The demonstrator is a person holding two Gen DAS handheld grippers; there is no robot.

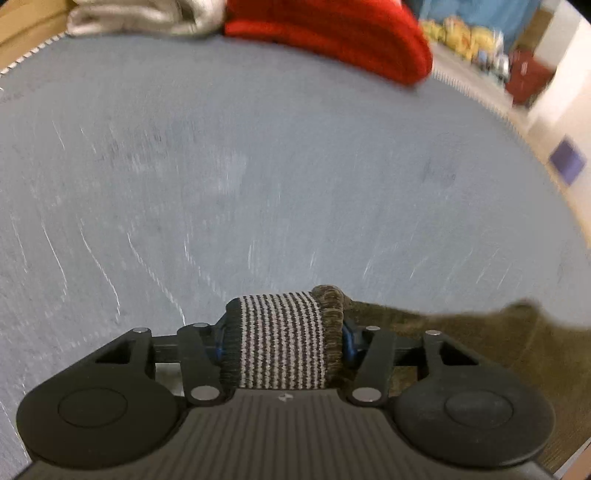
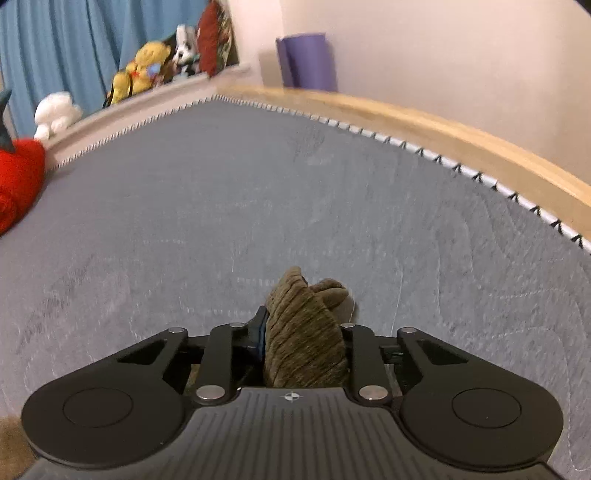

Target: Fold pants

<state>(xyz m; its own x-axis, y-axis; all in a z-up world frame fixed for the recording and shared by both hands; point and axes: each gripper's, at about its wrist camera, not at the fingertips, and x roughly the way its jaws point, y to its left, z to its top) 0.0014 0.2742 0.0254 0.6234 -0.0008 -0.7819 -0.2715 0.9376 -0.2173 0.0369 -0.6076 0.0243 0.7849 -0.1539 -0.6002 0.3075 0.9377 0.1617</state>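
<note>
Left gripper [image 1: 282, 332] clamped on the pants [image 1: 461, 332] at the striped waistband [image 1: 282, 343], jaws partway closed with the band bunched thick between them; olive fabric trails off to the right, low over the grey mattress [image 1: 258, 166]. Right gripper [image 2: 304, 332] closed narrower, pinching a wad of the same olive fabric that pokes up past the fingers. Both point down over the mattress. Red plush [image 1: 332, 33] and a grey bundle [image 1: 140, 16] sit at the far edge in the left view, well apart from the pants; left view is motion-blurred.
</note>
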